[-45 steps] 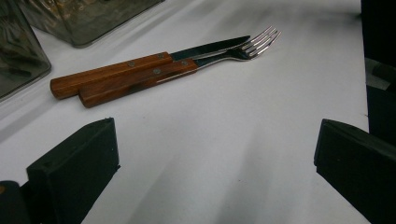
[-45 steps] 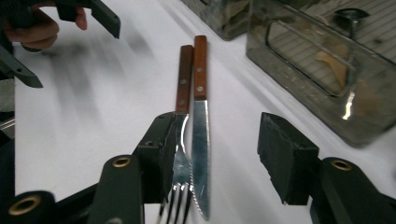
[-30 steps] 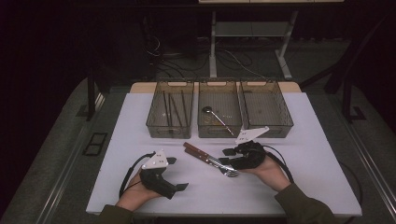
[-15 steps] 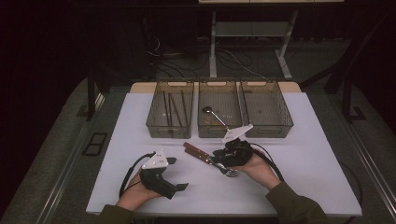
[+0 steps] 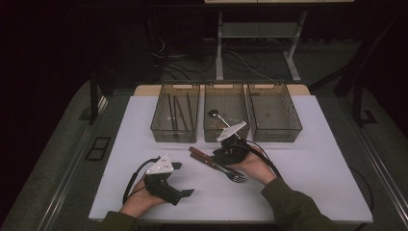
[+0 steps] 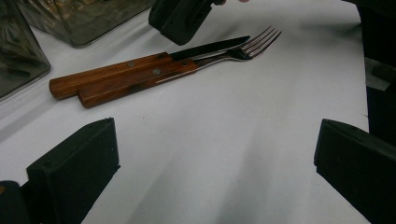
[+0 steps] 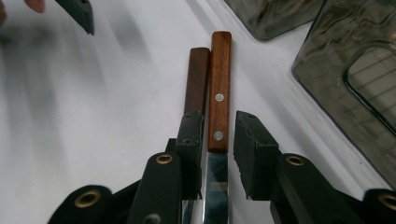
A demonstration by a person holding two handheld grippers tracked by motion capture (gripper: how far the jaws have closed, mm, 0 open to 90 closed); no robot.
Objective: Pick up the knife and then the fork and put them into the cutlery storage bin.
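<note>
Knife (image 7: 219, 98) lies beside the fork (image 5: 230, 173) at centre frame on the tabletop (image 5: 317, 159), below the three bins (image 5: 226, 113). Your right tool (image 7: 218, 140) straddles the knife's handle, its jaws just closing and one not yet touching; centre it before pinching. Since the earlier frame, this tool has shifted left. Your left tool (image 6: 215, 154) rests wide open, empty.

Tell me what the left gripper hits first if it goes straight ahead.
Probably the fork and knife, lying side by side on the table ahead of the open left gripper; the right gripper hovers beyond them. Depth is unclear.
</note>
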